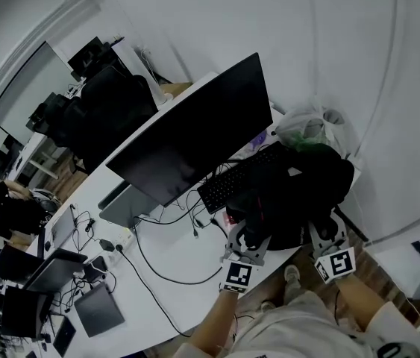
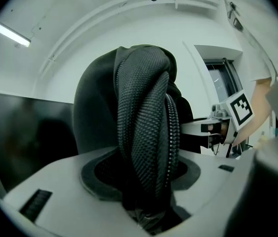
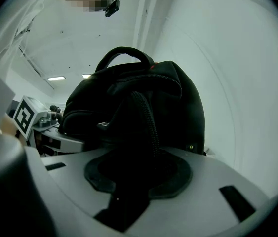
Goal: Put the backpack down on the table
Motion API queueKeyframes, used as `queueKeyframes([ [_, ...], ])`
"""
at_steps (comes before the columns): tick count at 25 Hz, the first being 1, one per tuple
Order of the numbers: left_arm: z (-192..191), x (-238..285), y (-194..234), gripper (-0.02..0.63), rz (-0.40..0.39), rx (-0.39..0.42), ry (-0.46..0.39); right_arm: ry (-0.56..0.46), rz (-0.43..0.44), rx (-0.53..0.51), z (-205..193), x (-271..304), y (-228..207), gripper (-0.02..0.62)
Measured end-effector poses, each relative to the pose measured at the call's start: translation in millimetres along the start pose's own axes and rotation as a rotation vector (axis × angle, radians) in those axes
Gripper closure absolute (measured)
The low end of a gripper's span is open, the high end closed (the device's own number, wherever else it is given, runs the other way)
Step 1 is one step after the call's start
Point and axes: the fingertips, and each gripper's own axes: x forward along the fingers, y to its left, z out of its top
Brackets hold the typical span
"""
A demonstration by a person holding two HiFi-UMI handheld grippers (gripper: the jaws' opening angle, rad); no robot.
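The backpack point(image 1: 303, 189) is set on the table point(image 1: 165, 289), straight ahead of both pairs of jaws. The jaws of the left gripper point(image 2: 143, 184) are spread, with a mesh strap point(image 2: 146, 127) running up between them. Those of the right gripper point(image 3: 139, 179) are likewise spread, and a dark strap point(image 3: 146, 125) is seen in their gap.

Dim, greyish light; fisheye edges; foreground seemingly soft.

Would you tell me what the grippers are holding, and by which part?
Nothing seems gripped: the backpack sits on the table, a shoulder strap lying loose between the left gripper's open jaws, another strap between the right gripper's.
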Motion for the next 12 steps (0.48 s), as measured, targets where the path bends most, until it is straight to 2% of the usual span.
queueKeyframes([
  [7,-5,-25,-15,0.399,-0.041,0.059,0.031,0.031,-0.015,-0.014,-7,-21,12,0.476],
  [12,-5,-46,-25,0.397,-0.057,0.048,0.027,0.056,-0.048,-0.029,-11,-40,17,0.472],
])
